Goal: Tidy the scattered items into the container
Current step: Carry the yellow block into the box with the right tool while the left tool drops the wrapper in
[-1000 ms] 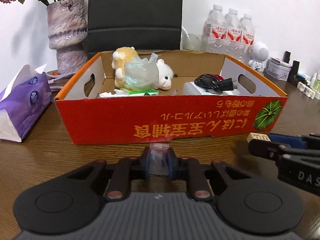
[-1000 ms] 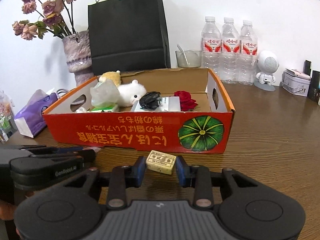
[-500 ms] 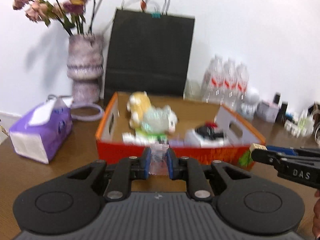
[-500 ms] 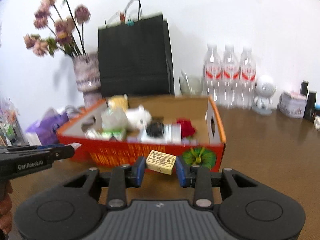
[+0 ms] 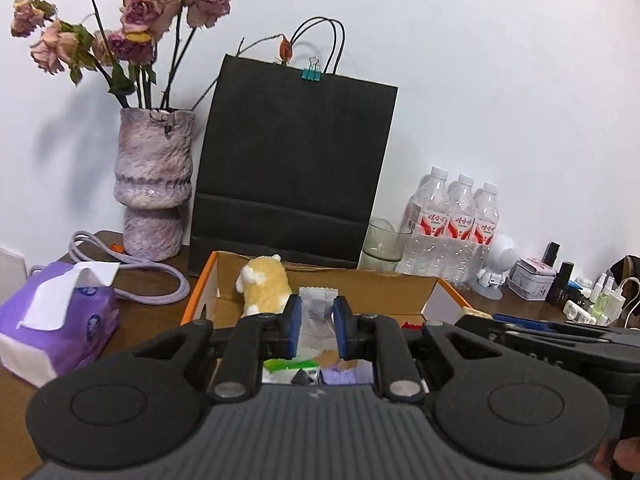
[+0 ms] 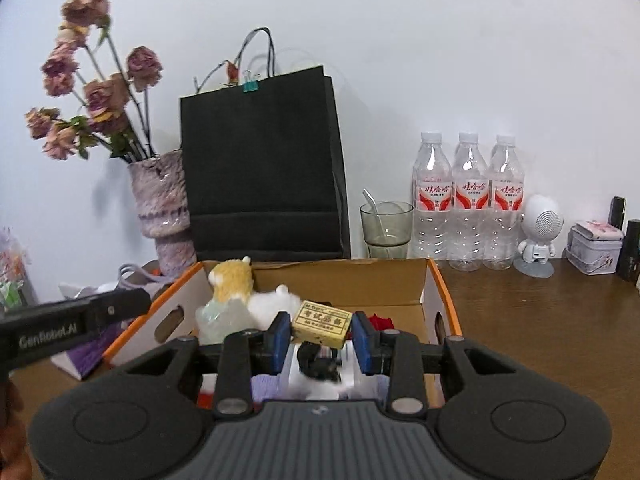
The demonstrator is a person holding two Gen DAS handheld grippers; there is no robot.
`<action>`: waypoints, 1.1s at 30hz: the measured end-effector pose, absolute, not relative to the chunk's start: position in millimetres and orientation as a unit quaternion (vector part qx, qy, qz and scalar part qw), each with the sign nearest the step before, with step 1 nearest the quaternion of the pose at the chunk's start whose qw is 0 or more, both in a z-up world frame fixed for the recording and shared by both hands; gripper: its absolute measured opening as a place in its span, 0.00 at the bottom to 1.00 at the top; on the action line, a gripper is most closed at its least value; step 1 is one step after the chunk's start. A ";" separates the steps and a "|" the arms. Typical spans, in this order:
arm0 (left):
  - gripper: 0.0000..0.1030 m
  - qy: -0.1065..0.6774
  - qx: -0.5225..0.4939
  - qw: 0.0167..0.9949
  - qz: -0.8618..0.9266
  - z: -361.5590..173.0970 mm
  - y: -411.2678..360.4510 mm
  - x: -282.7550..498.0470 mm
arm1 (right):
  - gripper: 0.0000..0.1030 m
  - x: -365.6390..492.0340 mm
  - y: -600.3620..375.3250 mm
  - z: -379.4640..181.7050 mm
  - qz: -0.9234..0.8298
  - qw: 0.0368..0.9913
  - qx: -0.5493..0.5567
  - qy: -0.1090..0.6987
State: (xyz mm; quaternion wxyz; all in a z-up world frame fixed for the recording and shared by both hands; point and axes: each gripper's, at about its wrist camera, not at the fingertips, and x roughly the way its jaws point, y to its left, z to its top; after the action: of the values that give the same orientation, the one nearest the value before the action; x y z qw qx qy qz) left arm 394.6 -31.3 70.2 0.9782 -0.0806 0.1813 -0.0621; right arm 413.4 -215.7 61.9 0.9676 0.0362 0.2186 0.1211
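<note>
My left gripper (image 5: 317, 326) is shut on a small clear plastic packet (image 5: 318, 312) and holds it above the open orange cardboard box (image 5: 202, 292). My right gripper (image 6: 322, 334) is shut on a small tan eraser block (image 6: 322, 324) with dark print, also held over the box (image 6: 440, 292). The box holds a yellow plush (image 5: 264, 286), a white plush (image 6: 276, 300), a crumpled clear bag (image 6: 222, 318), a red rose (image 6: 380, 322), a black cable on a white block (image 6: 320, 366) and green and purple packets (image 5: 288, 368). Each gripper shows at the edge of the other's view.
Behind the box stand a black paper bag (image 5: 292, 176), a vase of dried roses (image 5: 154, 184), a glass (image 6: 386, 228) and three water bottles (image 6: 468, 200). A purple tissue pack (image 5: 56, 316) lies left. A white robot figure (image 6: 538, 236), a tin (image 6: 594, 248) and small bottles stand right.
Both grippers have risen from table level in front of the box and moved forward over it, still holding the packet and the eraser.
</note>
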 end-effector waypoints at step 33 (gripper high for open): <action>1.00 0.210 -0.067 0.975 0.006 57.3 -22.6 435.5 | 1.00 458.1 -210.2 50.5 0.094 0.959 0.006 0.269</action>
State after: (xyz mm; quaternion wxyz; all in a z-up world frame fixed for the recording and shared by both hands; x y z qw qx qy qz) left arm 435.5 -22.6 57.3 0.9753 -0.0668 0.2102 0.0063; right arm 458.1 -210.2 50.5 0.9586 0.0060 0.2689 0.0941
